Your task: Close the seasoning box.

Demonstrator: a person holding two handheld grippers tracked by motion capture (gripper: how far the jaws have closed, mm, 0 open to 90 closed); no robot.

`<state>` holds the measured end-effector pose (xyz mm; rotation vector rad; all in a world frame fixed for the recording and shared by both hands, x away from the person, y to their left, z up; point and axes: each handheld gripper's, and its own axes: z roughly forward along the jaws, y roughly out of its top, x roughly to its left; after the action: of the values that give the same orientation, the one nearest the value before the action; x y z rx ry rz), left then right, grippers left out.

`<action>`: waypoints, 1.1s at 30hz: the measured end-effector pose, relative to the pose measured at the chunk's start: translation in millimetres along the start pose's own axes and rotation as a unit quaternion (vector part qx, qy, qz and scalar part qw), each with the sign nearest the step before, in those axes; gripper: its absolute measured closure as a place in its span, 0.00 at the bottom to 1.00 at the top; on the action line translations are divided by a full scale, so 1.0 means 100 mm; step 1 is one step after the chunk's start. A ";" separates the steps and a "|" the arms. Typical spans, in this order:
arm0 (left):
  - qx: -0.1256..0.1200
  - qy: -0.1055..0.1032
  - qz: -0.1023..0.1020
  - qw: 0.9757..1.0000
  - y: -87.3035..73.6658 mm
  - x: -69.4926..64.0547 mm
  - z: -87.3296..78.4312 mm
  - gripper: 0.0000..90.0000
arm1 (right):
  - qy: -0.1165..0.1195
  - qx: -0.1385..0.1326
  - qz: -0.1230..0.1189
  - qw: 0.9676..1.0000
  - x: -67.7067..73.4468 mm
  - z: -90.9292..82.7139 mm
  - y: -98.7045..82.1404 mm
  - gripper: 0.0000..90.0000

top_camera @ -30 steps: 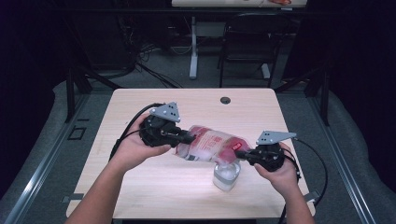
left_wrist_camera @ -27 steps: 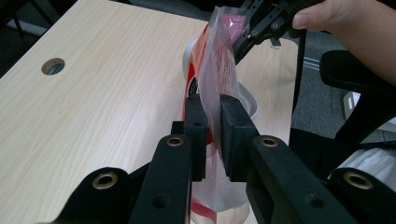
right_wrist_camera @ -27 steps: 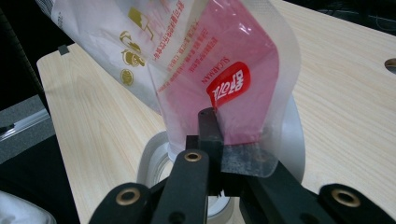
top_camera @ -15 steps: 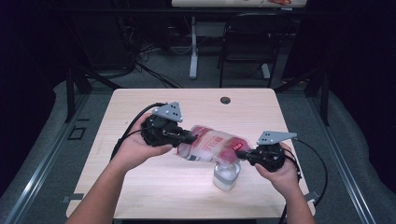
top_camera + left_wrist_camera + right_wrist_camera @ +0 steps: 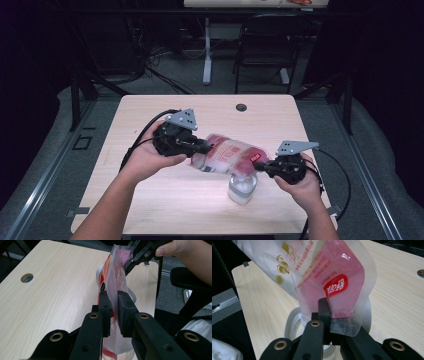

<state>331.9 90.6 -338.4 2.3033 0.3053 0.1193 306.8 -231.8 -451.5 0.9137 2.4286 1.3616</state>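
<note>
— Wooden table (image 5: 150, 200), dark room behind, chair (image 5: 260, 45) at 12 o'clock. Where is the bag?

— Bag (image 5: 227, 154) is in the air mid-table, stretched between both grippers, tilted down toward 4 o'clock. Its pink corner hangs over a white cup (image 5: 242, 187) standing on the table.

— Left gripper?

— Left gripper (image 5: 200, 148), at 9 o'clock of the bag, is clamped on its clear end; the film is pinched between the pads.

— Right one?

— Right gripper (image 5: 257, 164), at 3 o'clock, is clenched on the pink corner. Cable hole (image 5: 241, 107) sits at 12 o'clock.

Bare table (image 5: 150, 200) all around bag (image 5: 227, 152) and jar (image 5: 242, 189)
</note>
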 end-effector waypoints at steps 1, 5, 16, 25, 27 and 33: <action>0.000 0.000 0.000 1.000 0.00 0.00 0.00 0.92 | 0.000 0.001 -0.001 1.000 0.00 -0.01 0.00 1.00; 0.000 -0.002 0.001 1.000 0.01 0.00 0.01 0.92 | -0.002 0.001 -0.001 1.000 0.01 -0.03 -0.01 1.00; 0.001 -0.004 0.008 1.000 0.08 -0.03 0.01 0.92 | 0.000 0.006 -0.003 1.000 0.03 -0.03 -0.02 1.00; 0.002 -0.003 0.011 1.000 0.09 -0.04 0.03 0.92 | -0.002 0.013 -0.004 1.000 0.02 0.00 -0.03 1.00; 0.003 -0.003 0.012 1.000 0.09 -0.04 0.02 0.92 | -0.004 0.011 -0.005 1.000 0.02 0.02 -0.03 1.00; 0.003 0.000 0.016 1.000 0.08 -0.06 0.01 0.92 | -0.011 0.007 -0.006 1.000 0.03 0.04 -0.02 1.00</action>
<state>328.2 82.9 -332.8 2.3149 0.2704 0.1353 305.1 -228.1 -454.9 0.9113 2.4257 1.3253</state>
